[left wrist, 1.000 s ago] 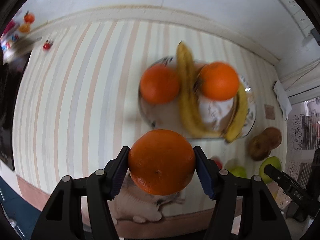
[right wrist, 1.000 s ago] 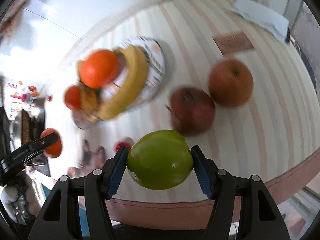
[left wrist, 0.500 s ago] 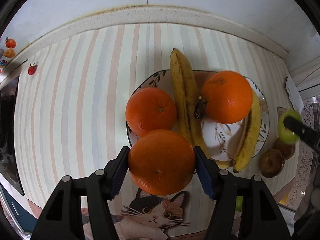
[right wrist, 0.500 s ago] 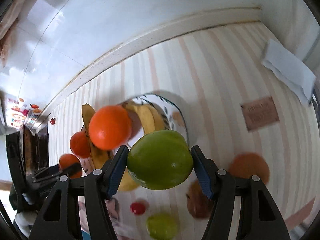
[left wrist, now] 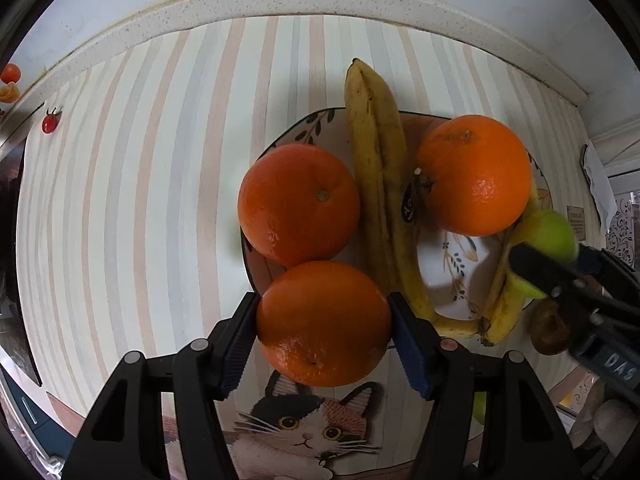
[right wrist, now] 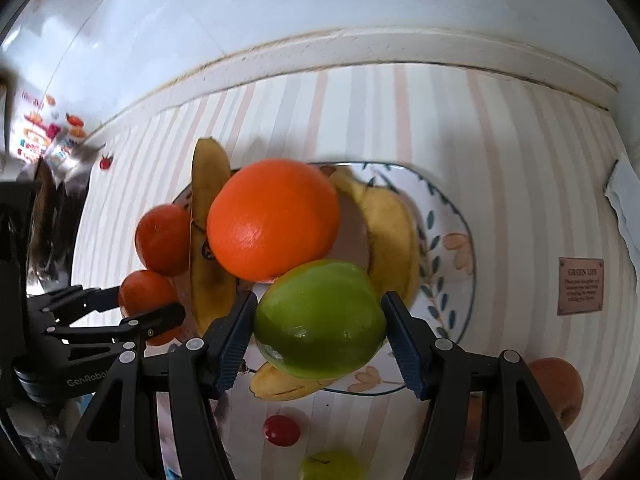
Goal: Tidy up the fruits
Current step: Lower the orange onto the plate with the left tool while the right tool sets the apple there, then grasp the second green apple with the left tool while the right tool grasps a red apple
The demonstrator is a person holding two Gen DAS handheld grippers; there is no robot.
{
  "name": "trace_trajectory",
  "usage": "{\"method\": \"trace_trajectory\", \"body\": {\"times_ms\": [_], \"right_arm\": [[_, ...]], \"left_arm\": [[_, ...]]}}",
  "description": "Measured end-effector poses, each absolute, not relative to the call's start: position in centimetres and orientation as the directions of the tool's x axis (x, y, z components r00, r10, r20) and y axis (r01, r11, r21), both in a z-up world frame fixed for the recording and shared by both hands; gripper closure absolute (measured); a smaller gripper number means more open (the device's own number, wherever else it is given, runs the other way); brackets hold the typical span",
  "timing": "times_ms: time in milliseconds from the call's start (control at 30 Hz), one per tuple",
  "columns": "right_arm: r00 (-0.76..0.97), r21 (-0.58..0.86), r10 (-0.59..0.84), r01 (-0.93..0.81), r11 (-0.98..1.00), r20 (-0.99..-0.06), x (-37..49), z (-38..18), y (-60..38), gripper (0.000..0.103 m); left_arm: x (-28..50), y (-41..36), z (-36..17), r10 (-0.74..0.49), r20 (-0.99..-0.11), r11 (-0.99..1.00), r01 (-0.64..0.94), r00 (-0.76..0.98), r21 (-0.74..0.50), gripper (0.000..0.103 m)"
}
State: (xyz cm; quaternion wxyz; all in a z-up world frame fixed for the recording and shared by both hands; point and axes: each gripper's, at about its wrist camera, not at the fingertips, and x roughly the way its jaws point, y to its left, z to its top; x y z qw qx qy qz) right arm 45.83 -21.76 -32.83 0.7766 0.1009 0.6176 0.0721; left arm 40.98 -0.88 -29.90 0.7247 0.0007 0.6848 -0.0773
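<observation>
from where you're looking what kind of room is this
Probably a home kitchen or dining corner: a striped tablecloth against a white wall, a patterned plate holding bananas and oranges, and a cat picture on the cloth.

Both grippers (left wrist: 323, 322) (right wrist: 319, 320) alike — black linkage arms, silver rivets, ribbed blue pads lining the jaws.

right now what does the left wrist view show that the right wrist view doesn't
Only the left wrist view shows the cat picture on the mat and a brown fruit off the plate's edge. Only the right wrist view shows the small label, a reddish apple and a cherry tomato. Both show the plate with bananas and two oranges, the left gripper holding an orange, and the right gripper holding a green apple.
</observation>
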Motion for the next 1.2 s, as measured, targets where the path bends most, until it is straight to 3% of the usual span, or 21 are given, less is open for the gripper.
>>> {"method": "trace_trajectory", "body": {"times_ms": [133,433,567,667,767,867,1033,1200], "right_arm": [[0.234,0.239,0.232,-0.001,0.971,-0.944,46.0,-32.8,-21.3,0.035],[0.244,0.261,0.246,0.032,0.965,-0.938,45.7,-31.6,-22.1,0.016],[0.234,0.298,0.277,0.058,0.953,-0.932,45.4,-31.7,-22.8,0.009],[0.237,0.323,0.299,0.071,0.944,-0.924,45.1,-31.7,-23.1,0.009],[0.249,0.319,0.29,0.085,0.944,-0.924,44.6,-31.3,-23.5,0.007],[0.273,0.289,0.254,0.098,0.952,-0.928,43.6,-30.2,-23.9,0.007],[0.302,0.166,0.127,0.109,0.98,-0.945,41.4,-28.1,-24.0,0.005],[0.307,0.137,0.094,0.122,0.983,-0.947,39.4,-26.3,-24.1,0.005]], "left_arm": [[41.1,-1.0,-30.0,-0.108,-0.993,0.989,0.106,0.041,-0.103,0.041],[41.2,-0.8,-29.7,-0.135,-0.99,0.988,0.079,0.035,-0.132,0.04],[41.2,-0.5,-28.9,-0.141,-0.989,0.987,0.083,0.053,-0.136,0.035],[41.2,-0.6,-28.2,-0.127,-0.989,0.989,0.089,0.074,-0.12,0.021],[41.0,-0.3,-27.6,-0.116,-0.989,0.99,0.089,0.087,-0.109,0.021],[40.8,0.0,-26.9,-0.103,-0.989,0.991,0.092,0.111,-0.093,0.011],[39.2,-0.1,-25.2,-0.09,-0.986,0.992,0.097,0.142,-0.076,0.011],[37.2,-1.2,-23.4,-0.072,-0.982,0.992,0.119,0.177,-0.052,0.011]]}}
